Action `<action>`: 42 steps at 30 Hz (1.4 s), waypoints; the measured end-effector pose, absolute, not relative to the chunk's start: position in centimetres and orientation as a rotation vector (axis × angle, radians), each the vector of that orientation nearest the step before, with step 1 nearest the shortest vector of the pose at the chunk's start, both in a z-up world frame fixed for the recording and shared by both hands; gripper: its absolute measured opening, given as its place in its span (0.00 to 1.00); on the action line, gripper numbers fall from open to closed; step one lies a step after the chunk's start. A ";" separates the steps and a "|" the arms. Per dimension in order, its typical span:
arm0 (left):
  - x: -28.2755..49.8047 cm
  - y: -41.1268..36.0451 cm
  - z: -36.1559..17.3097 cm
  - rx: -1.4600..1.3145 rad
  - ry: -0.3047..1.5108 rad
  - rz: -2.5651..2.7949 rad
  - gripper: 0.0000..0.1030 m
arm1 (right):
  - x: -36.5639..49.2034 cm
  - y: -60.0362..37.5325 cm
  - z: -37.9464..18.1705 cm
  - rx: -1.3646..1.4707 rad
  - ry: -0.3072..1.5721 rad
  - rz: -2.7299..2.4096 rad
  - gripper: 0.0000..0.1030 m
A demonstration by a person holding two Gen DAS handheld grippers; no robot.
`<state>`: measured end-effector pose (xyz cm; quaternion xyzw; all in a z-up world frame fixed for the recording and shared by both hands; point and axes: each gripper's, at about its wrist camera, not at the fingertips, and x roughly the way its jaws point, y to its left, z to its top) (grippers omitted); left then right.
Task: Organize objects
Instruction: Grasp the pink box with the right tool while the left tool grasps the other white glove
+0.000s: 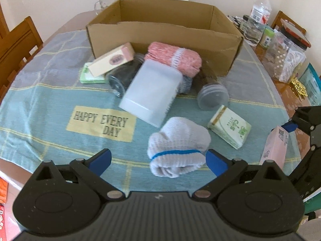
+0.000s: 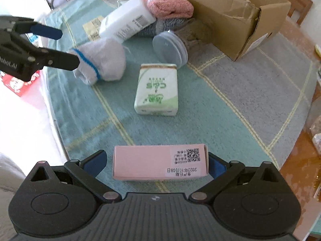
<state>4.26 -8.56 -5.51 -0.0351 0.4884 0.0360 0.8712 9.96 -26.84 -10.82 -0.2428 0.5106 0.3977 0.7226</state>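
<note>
Between my right fingers (image 2: 157,163) sits a pink box (image 2: 160,161), lying crosswise; the right pad touches its end, the left pad stands a little off, so I cannot tell whether I grip it. My left fingers (image 1: 158,159) are spread wide around a white sock roll (image 1: 177,148) with a blue band, one pad against its side. Beyond on the surface (image 2: 240,92) lie a green tissue pack (image 2: 156,89), a lidded clear jar (image 2: 170,48) on its side, a white bottle (image 1: 150,95), and a pink sock bundle (image 1: 174,57) against the cardboard box (image 1: 164,34).
</note>
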 end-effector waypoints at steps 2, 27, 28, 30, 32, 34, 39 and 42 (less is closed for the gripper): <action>4.5 -9.1 -5.9 -0.070 1.023 0.075 0.97 | 9.8 -26.8 -10.9 -0.549 1.108 0.869 1.00; 6.4 -11.2 -9.9 -0.077 1.040 0.138 0.87 | 9.5 -27.5 -10.9 -0.554 1.042 0.853 0.99; 6.3 -11.2 -9.9 -0.080 1.040 0.137 0.85 | 9.4 -27.4 -10.9 -0.559 1.041 0.849 0.98; 6.3 -11.3 -9.8 -0.083 1.035 0.145 0.83 | 9.4 -27.3 -10.9 -0.556 1.044 0.844 0.95; 6.2 -11.4 -9.8 -0.079 1.036 0.142 0.81 | 9.5 -27.4 -10.8 -0.538 1.050 0.848 0.91; 6.1 -11.4 -9.7 -0.075 1.035 0.138 0.78 | 9.5 -27.4 -10.7 -0.540 1.047 0.845 0.88; 6.2 -11.5 -9.5 -0.070 1.037 0.133 0.73 | 9.6 -27.3 -10.4 -0.545 1.042 0.837 0.83; 6.1 -11.4 -9.4 -0.065 1.043 0.125 0.71 | 9.8 -27.4 -10.3 -0.540 1.044 0.826 0.82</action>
